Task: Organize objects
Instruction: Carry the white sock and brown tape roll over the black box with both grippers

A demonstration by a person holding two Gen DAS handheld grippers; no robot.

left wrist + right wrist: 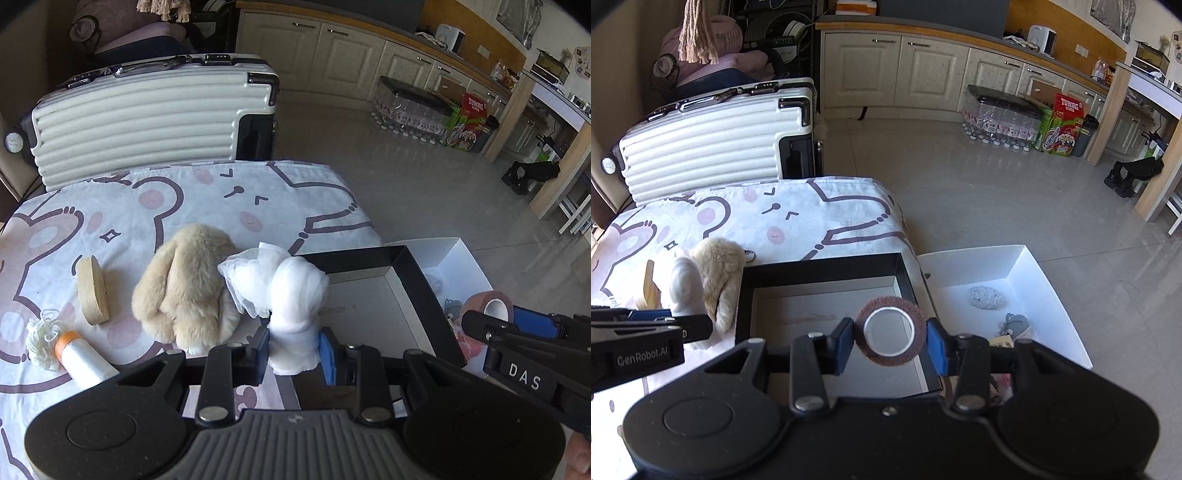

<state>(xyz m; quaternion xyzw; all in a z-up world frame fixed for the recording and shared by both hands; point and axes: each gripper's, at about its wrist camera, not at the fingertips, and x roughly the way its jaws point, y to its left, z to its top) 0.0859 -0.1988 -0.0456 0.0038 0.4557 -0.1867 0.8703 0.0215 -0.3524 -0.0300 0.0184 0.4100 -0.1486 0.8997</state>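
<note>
Carrying two items toward the boxes looks like the step in hand: both tools are loaded, nothing released yet. Sorting seems partway done, judging by several things left on the desk (pixel 184 192), which wears a soft white cloth w/ pink bear cartoons.

Black box (pixel 820 267): rigid, square-cornered, grey smooth floor, looks empty. It sits on the desk's right edge. White box (pixel 1027 266): thin card, lower & just right of the black one, w/ a few small grey bits inside.

Plush toy (pixel 184 288): beige, long shaggy fur, floppy, lying on the desk just left of the black box.

Left tool (pixel 293 350) is pinching a white gauze bundle (pixel 295 291), soft, squashy, w/ a frill of net on its left; it's held upright near the black box's left wall, touching or just in front of the plush, can't tell which.

Right tool (pixel 890 341) is pinching a reddish-brown tape roll (pixel 890 330), crepe-textured w/ a white core, over the black box's right part.

Loose on the desk's left: wooden oval band (pixel 92 291), thread spool (pixel 83 360) w/ orange cap, cream yarn tuft (pixel 40 338).

Next move prob. calls for lowering each item into a box before letting go; gauze will slump, roll may wheel off if set on edge.
</note>
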